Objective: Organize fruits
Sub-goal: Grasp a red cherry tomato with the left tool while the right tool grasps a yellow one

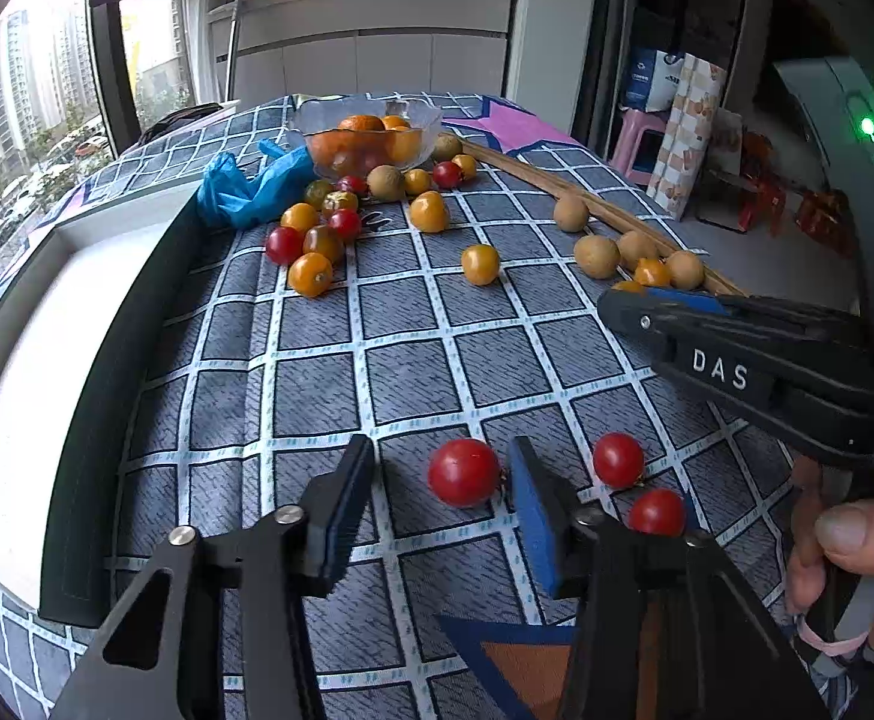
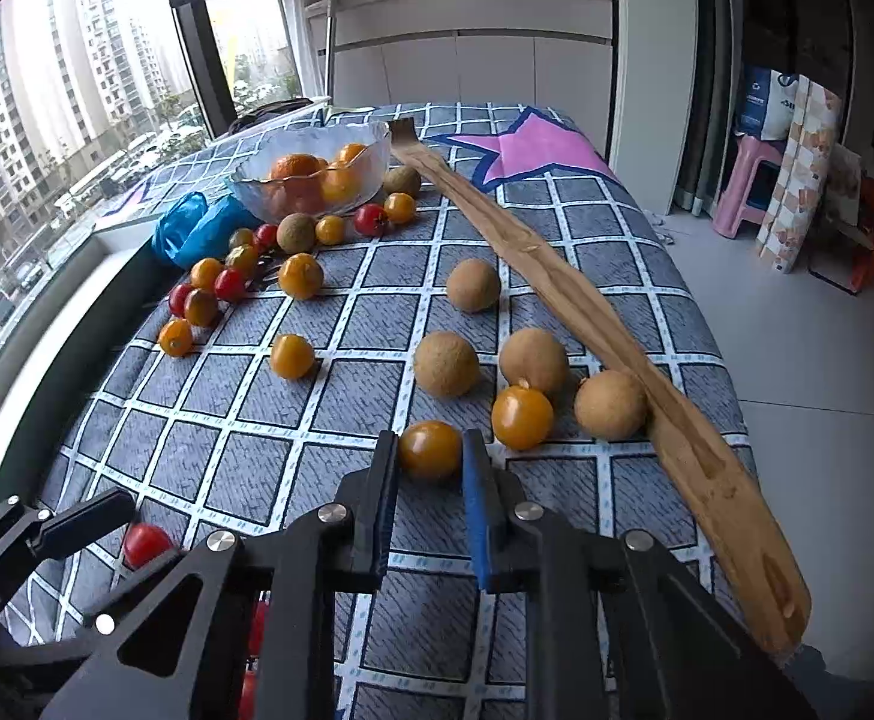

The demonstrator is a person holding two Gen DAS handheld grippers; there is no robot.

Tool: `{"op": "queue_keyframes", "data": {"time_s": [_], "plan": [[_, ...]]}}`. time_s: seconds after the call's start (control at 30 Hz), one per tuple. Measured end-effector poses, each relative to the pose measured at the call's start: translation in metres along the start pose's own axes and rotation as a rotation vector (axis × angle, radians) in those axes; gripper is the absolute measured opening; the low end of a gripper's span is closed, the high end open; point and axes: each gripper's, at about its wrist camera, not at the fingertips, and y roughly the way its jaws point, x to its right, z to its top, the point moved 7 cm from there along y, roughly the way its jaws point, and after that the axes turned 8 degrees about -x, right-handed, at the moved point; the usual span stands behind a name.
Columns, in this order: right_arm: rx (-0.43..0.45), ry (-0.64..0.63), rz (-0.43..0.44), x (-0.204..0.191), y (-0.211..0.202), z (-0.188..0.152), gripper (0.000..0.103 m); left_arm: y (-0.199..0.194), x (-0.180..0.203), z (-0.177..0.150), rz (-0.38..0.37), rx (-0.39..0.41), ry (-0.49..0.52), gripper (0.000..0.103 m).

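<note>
The right gripper (image 2: 431, 468) is clamping its pads on a smooth yellow cherry tomato (image 2: 429, 450), probably to carry it to a sorted group. The left gripper (image 1: 442, 480) is standing open around a glossy red cherry tomato (image 1: 463, 471), whose skin is near the right-hand pad at 3 o'clock without clearly touching it. 2 more red tomatoes (image 1: 618, 459) are lying just beyond at 3 o'clock. Rough brown longans (image 2: 445, 363) are resting against a long wooden paddle (image 2: 616, 336), and a ribbed glass bowl (image 2: 377, 147) at 11 o'clock is holding oranges on the checked cloth (image 2: 245, 420).
</note>
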Motion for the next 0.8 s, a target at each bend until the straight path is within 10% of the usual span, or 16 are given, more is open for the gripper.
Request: {"op": "queue_keyframes", "data": {"time_s": [0.37, 0.8], "plan": [[0.001, -0.044, -0.013, -0.009, -0.013, -0.020, 0.022, -0.001, -0.007, 0.000, -0.020, 0.008, -0.034, 0.024], [0.068, -0.117, 0.012, -0.033, -0.032, -0.030, 0.022, -0.004, -0.009, -0.003, -0.005, 0.012, -0.039, 0.024]]}}
